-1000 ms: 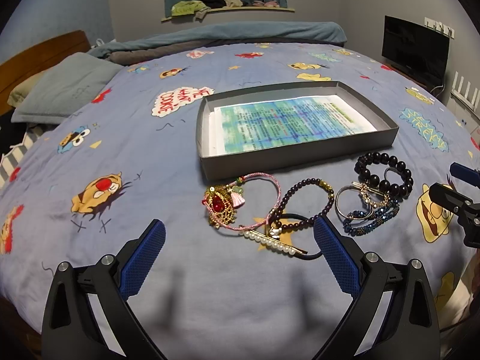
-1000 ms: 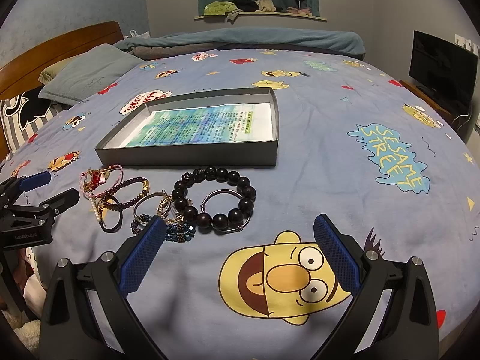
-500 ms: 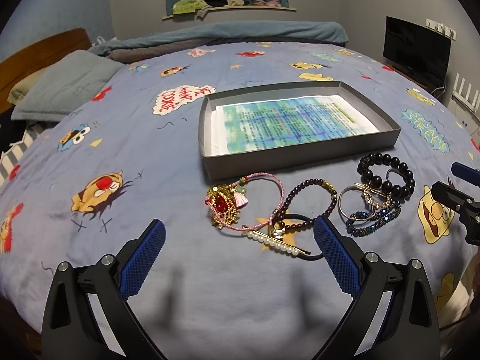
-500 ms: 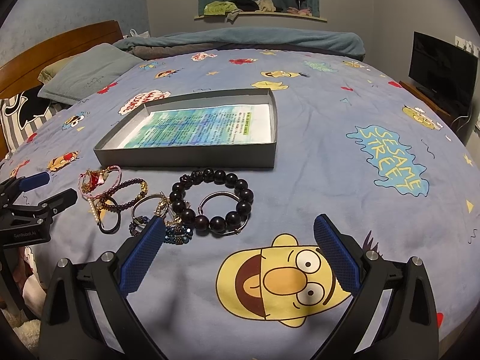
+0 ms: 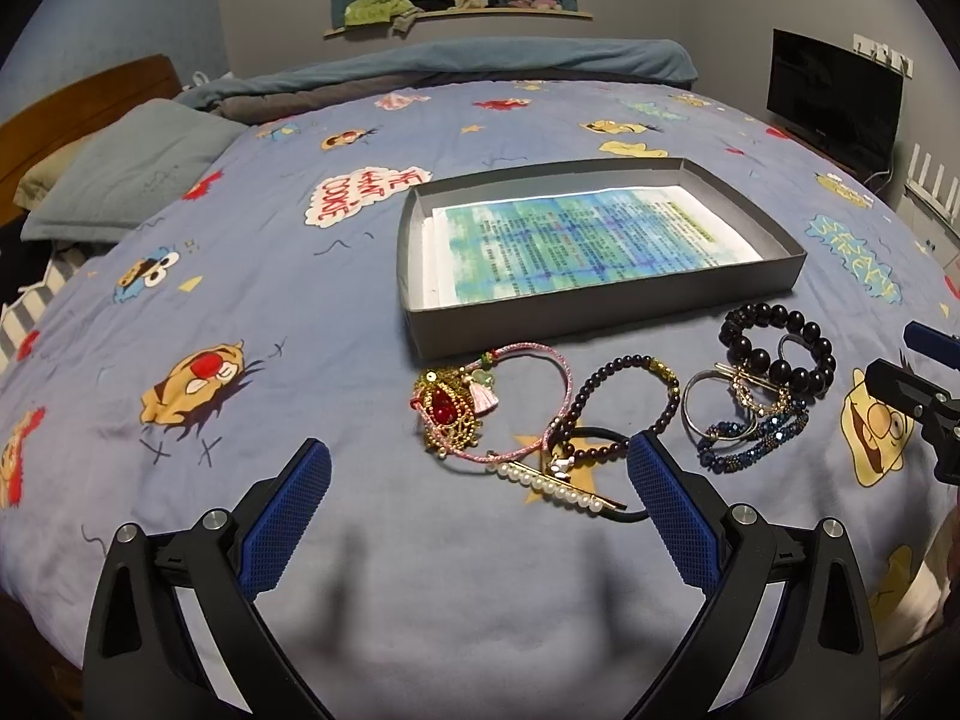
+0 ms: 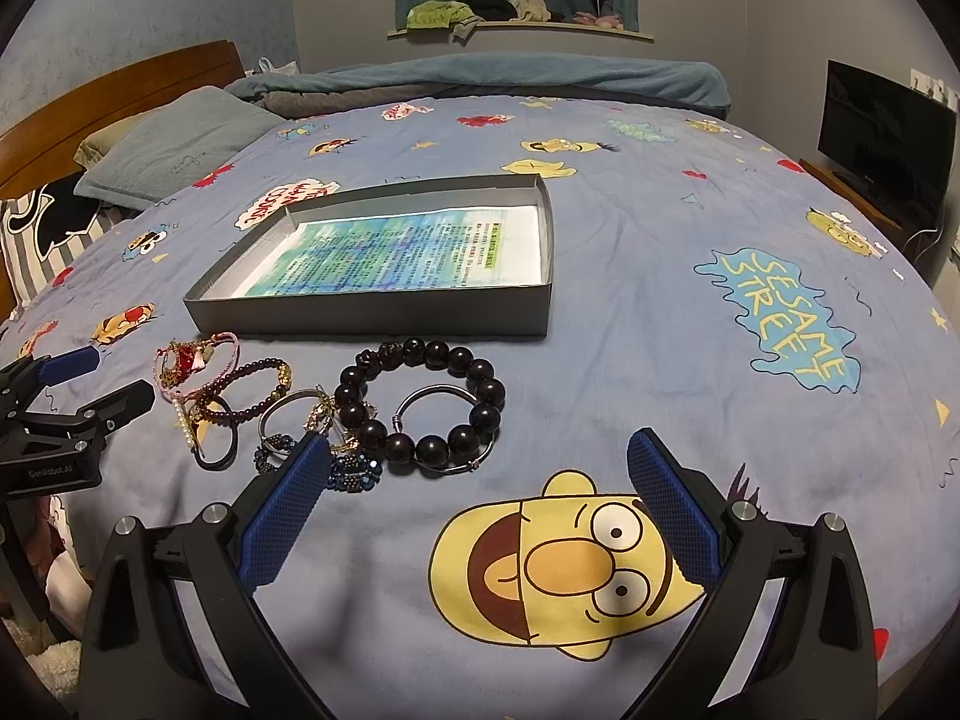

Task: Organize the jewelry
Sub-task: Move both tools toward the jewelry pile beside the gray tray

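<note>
L gripper (image 5: pixel 479 468) sits wide open w/ nothing between its blue pads, low-center of the left wrist view, hovering over the bedspread (image 5: pixel 240 276) just short of the jewelry; R gripper (image 6: pixel 479 468) is likewise spread wide and empty at the bottom of the right wrist view. Vs 1 s ago little has changed: both views have crept slightly closer to the pile, so the pieces sit a touch lower in frame, but no item has shifted and neither tool has closed. Jewelry all lies on the cover in front of the grey tray (image 5: pixel 600 315): pink cord bracelet w/ red-gold charm (image 5: pixel 447 411) center-frame, small dark bead bracelet (image 5: pixel 624 402) beside it, pearl hair clip (image 5: pixel 558 483) nearest the L pads, crossing a black hair tie (image 5: pixel 624 515). Toward the right: silver bangle (image 5: pixel 705 411), blue bead strands (image 5: pixel 753 441), big black bead bracelet (image 6: pixel 420 405) w/ a second silver ring (image 6: pixel 447 429) inside its loop. Tray holds only a printed sheet (image 5: pixel 576 246). Judgement: approach stage only, task barely begun, nothing sorted yet. Pearl clip and cord bracelet look the likely first picks for L, black beads for R; the pieces overlap, so one may drag its neighbours.
</note>
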Tool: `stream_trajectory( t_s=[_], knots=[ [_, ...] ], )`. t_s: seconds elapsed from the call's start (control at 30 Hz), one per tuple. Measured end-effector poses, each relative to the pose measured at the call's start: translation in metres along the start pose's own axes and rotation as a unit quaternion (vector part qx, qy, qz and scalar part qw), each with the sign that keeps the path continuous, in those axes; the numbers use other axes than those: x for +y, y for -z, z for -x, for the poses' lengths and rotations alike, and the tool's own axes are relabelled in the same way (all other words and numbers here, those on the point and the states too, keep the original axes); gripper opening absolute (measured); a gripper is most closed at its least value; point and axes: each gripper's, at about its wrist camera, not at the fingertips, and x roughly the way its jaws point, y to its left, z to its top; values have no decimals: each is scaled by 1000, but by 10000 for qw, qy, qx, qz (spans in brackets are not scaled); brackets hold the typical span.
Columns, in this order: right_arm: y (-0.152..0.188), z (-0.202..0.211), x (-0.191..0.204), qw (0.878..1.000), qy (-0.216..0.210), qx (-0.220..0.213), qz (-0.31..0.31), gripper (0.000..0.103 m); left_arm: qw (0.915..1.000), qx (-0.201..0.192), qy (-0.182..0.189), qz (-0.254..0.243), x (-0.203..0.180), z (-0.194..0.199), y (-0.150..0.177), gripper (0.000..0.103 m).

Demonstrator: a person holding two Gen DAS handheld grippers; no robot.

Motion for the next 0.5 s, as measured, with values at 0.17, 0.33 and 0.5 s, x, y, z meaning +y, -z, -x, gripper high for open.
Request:
stream_trajectory(
  t_s=[0.17, 0.33, 0.5],
  knots=[
    [0, -1, -1, 10000, 0, 7, -4, 98, 10000, 18, 13, 12, 2, -3, 0, 98],
    [0, -5, -1, 10000, -7, 36, -11, 98, 10000, 40, 5, -1, 4, -7, 1, 98],
    [-1, -8, -1, 10000, -3, 59, -23, 98, 10000, 73, 2, 9, 5, -11, -1, 98]
  ],
)
